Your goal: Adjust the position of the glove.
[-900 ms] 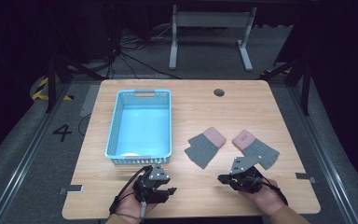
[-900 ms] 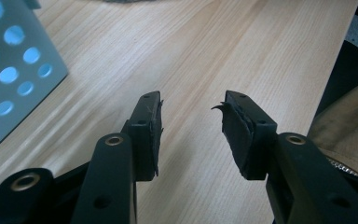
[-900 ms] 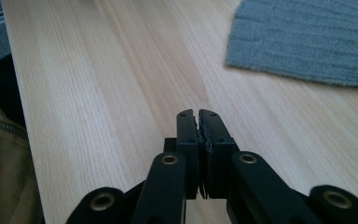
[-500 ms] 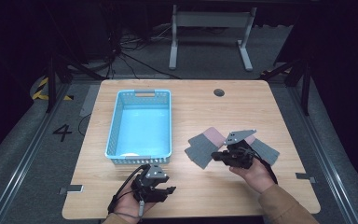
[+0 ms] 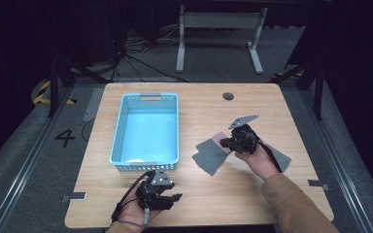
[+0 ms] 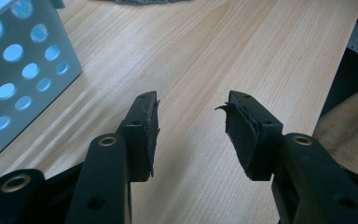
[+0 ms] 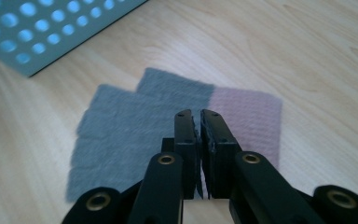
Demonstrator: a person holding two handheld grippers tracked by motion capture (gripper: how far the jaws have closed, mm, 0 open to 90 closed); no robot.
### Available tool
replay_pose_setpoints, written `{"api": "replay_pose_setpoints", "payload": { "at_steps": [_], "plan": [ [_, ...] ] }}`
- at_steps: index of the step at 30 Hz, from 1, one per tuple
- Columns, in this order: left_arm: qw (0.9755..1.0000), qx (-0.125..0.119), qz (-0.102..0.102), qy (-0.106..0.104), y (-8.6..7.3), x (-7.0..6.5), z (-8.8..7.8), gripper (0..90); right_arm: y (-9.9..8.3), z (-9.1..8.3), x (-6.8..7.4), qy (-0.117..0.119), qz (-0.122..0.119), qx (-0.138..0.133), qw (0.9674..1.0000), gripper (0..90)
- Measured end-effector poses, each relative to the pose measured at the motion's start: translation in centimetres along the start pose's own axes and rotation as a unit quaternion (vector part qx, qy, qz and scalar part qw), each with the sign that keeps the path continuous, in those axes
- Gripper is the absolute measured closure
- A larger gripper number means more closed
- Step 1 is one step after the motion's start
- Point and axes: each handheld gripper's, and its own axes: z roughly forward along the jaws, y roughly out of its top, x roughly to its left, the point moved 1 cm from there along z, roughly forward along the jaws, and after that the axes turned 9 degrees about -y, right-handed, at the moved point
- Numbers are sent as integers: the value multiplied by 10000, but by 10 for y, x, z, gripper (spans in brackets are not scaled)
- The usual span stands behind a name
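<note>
The blue basket (image 5: 146, 130) stands on the left half of the wooden table (image 5: 199, 104), and everything else is placed against it. To the right of the basket, a little apart from its front right corner, lies a folded grey sock with a pink cuff (image 5: 212, 153); in the right gripper view the same sock (image 7: 144, 121) lies flat on the wood below the basket's perforated wall (image 7: 37, 32), grey part toward the basket and pink cuff away from it. The right gripper (image 5: 233, 143) hovers over that sock, on the side away from the basket, its 2 jaws pressed together with nothing between them (image 7: 198, 122). A 2nd grey sock (image 5: 280, 158) lies farther right, partly hidden by the hand. The left gripper (image 5: 172, 200) rests just in front of the basket's near wall, by the table's front edge; its jaws stand partly apart and empty over bare wood (image 6: 189, 112).
</note>
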Motion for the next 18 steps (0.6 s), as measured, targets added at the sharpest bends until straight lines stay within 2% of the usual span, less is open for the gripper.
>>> {"api": "replay_pose_setpoints", "payload": {
  "at_steps": [4,10,16,18],
  "plan": [
    [10000,-13,-10,10,-1,1,0,544,7,9,-8,-78,42,77,9999,857],
    [10000,-12,-23,34,-2,1,-1,534,16,25,-15,-250,-66,221,9994,845],
    [10000,-23,-61,59,-3,4,-2,532,13,32,-17,-204,21,412,9989,847],
    [10000,-10,-64,62,-3,3,-2,532,13,33,-17,-206,5,389,9990,848]
  ]
}}
